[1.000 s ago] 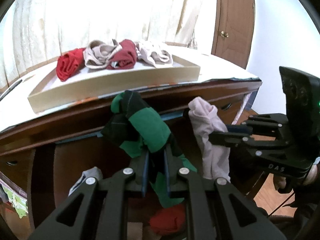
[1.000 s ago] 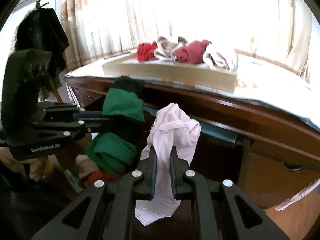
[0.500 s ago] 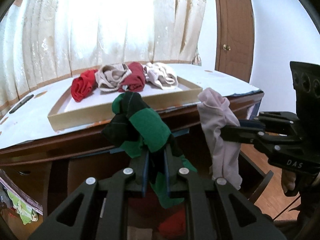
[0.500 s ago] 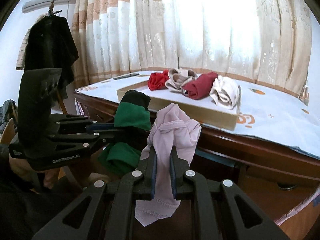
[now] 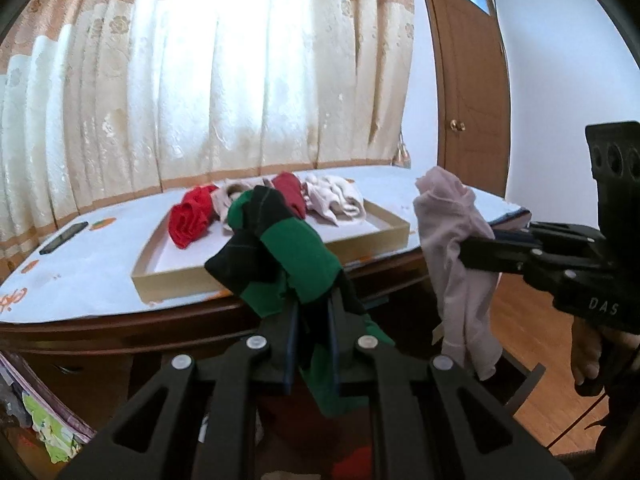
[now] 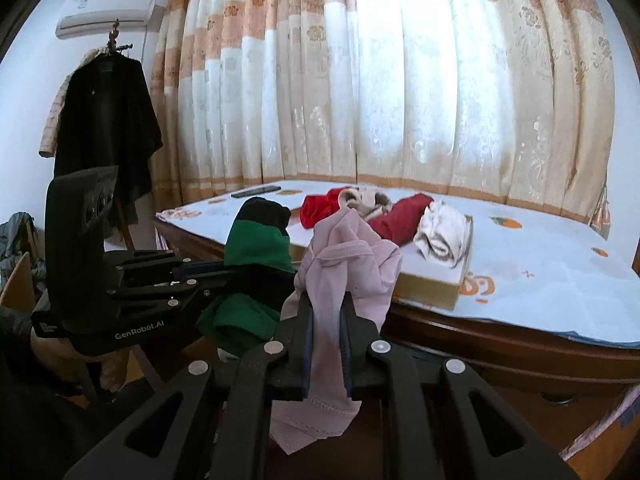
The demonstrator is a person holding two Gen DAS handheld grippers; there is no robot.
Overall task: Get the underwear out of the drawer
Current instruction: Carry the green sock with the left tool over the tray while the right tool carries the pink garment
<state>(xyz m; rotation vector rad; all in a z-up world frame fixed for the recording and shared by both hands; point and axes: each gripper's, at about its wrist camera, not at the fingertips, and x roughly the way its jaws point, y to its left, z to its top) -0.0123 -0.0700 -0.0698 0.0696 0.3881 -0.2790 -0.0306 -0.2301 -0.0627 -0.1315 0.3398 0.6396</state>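
My left gripper [image 5: 312, 312] is shut on green-and-black underwear [image 5: 280, 248], held up in front of the table edge. It also shows in the right wrist view [image 6: 256, 248]. My right gripper [image 6: 326, 304] is shut on pale pink underwear [image 6: 352, 256], which hangs down; it shows in the left wrist view [image 5: 456, 256] to the right of the green piece. A shallow tan tray [image 5: 280, 264] on the table holds several rolled pieces, red, beige, dark red and white. The drawer below is mostly hidden; a red piece [image 5: 352, 466] shows low down.
The wooden table [image 6: 520, 348] has a white patterned cloth [image 6: 540, 272]. A dark phone [image 5: 64, 237] lies at its left. Curtains hang behind. A brown door [image 5: 468, 80] is at right, a coat rack with dark clothes [image 6: 108, 136] at left.
Both grippers have risen with their underwear from drawer level to above the table edge. The tray now appears lower and farther in both views.
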